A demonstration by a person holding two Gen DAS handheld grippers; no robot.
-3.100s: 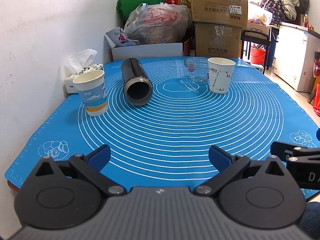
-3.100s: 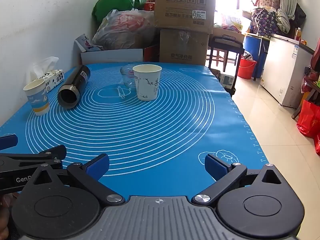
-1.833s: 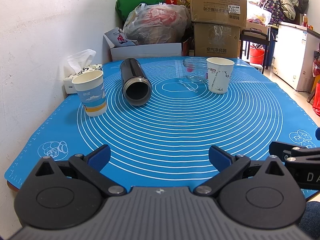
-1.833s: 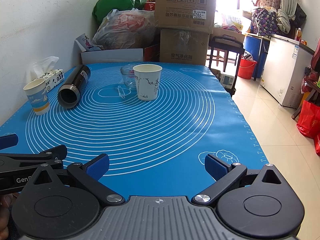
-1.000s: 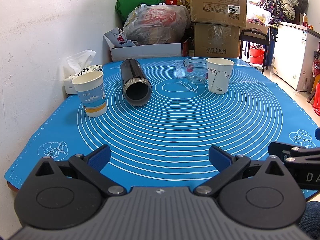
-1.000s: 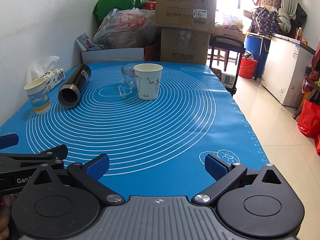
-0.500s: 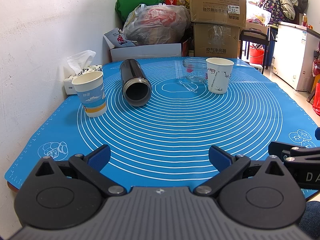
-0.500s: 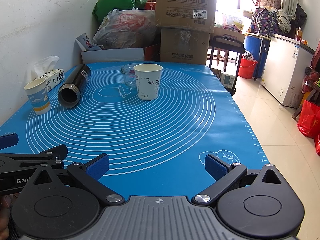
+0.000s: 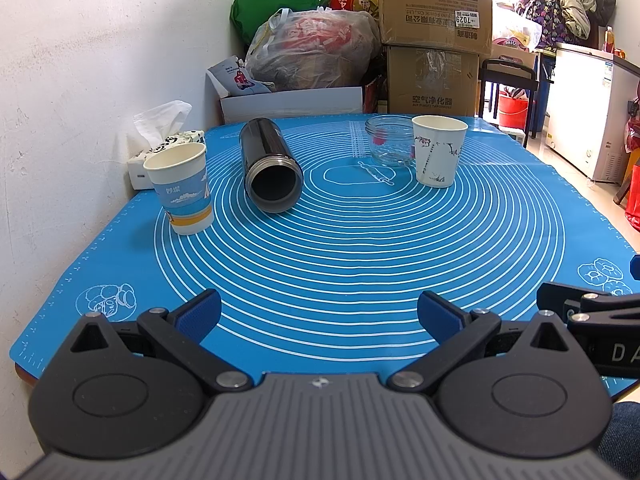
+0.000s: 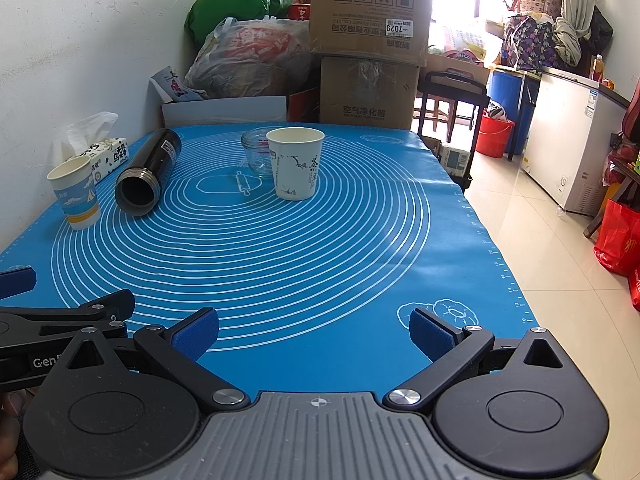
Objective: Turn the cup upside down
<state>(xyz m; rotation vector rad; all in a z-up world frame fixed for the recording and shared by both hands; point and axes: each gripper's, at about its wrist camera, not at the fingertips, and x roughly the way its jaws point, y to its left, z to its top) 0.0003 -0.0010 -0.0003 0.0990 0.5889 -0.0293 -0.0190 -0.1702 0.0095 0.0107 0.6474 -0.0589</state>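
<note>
A blue silicone baking mat with white concentric rings (image 9: 360, 248) is covering the table, which is sitting against a white plaster wall (image 9: 80, 60). Stacked brown cardboard boxes (image 10: 370, 48), a clear plastic bag of red goods (image 9: 312, 52) and a white chest freezer (image 10: 568, 148) are crowding the room behind. The white paper cup with a branch print (image 10: 295, 164) is standing upright mid-mat, just in front of a small clear glass jar (image 10: 258, 152). A blue-and-white paper cup (image 9: 182, 188) is standing near the wall beside a black steel flask lying on its side (image 9: 270, 164). The left gripper (image 9: 319, 316) and the right gripper (image 10: 314, 334) are hovering at the near edge with fingers spread wide, gripping nothing. Compared with the earlier frames, nothing is differing noticeably.
</note>
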